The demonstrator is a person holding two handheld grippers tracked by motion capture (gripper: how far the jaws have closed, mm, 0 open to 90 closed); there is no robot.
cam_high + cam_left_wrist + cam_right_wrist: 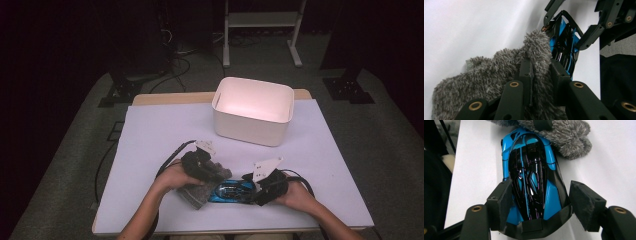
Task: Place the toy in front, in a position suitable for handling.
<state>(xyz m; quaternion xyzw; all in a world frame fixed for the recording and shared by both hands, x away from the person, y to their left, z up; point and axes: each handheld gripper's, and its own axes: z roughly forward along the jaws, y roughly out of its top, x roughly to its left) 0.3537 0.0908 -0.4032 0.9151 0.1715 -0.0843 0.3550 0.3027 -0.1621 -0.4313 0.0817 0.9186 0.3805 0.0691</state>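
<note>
Item: my left claw (541, 75) pinches the fuzzy grey cloth (486, 82). My right claw (541, 205) straddles, unclamped, the glossy blue-and-black toy car (534, 177). High view adds: white plastic bin (252, 110) at twelve o'clock.

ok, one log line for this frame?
left gripper: shut on grey fuzzy cloth | right gripper: open, straddling blue toy car | white bin: behind

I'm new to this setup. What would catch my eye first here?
A glossy blue and black toy car lies on the white table near the front edge, between the right hand-held gripper's open jaws. Beside it, the left hand-held gripper pinches a grey fuzzy cloth. Behind stands a white bin.
</note>
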